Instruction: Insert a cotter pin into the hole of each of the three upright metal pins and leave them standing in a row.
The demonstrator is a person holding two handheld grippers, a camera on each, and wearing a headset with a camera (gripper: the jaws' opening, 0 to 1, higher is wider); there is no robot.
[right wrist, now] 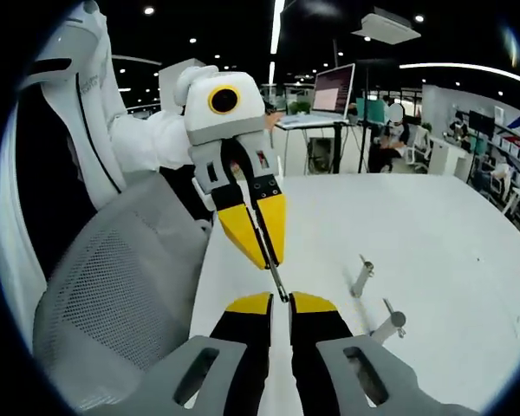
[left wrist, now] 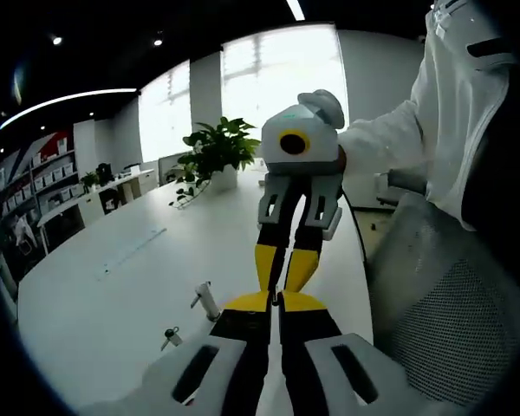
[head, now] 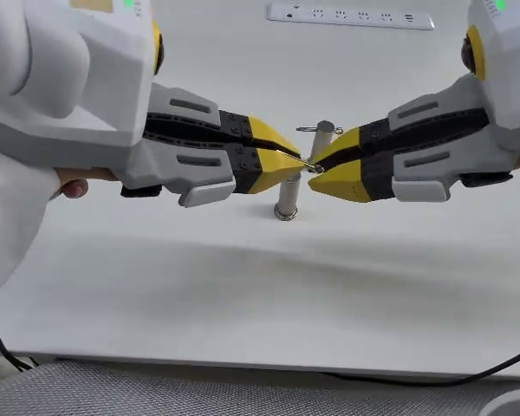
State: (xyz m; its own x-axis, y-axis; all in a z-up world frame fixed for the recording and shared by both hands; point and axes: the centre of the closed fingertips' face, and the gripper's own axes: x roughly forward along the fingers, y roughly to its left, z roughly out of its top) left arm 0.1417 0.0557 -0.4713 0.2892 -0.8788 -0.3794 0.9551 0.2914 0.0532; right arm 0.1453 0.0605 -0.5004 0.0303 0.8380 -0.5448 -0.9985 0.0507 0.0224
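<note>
My left gripper (head: pixel 302 163) and my right gripper (head: pixel 315 168) meet tip to tip above the white table. The left one is shut on a thin cotter pin (head: pixel 295 159), which slants across to the right gripper's yellow tips. In the right gripper view the cotter pin (right wrist: pixel 276 276) runs from the left gripper (right wrist: pixel 264 247) into my own shut jaws (right wrist: pixel 281 300). Behind the tips stands an upright metal pin (head: pixel 289 192). Further back a second metal pin (head: pixel 324 134) has a cotter pin through its top. Both metal pins (left wrist: pixel 206 301) (left wrist: pixel 169 336) stand free on the table.
A white power strip (head: pixel 351 15) lies at the table's far edge. The table's front edge (head: pixel 243 362) runs along the bottom, with a mesh chair (head: pixel 199 390) and a black cable (head: pixel 0 342) below it. A person's sleeve (left wrist: pixel 451 104) is behind the right gripper.
</note>
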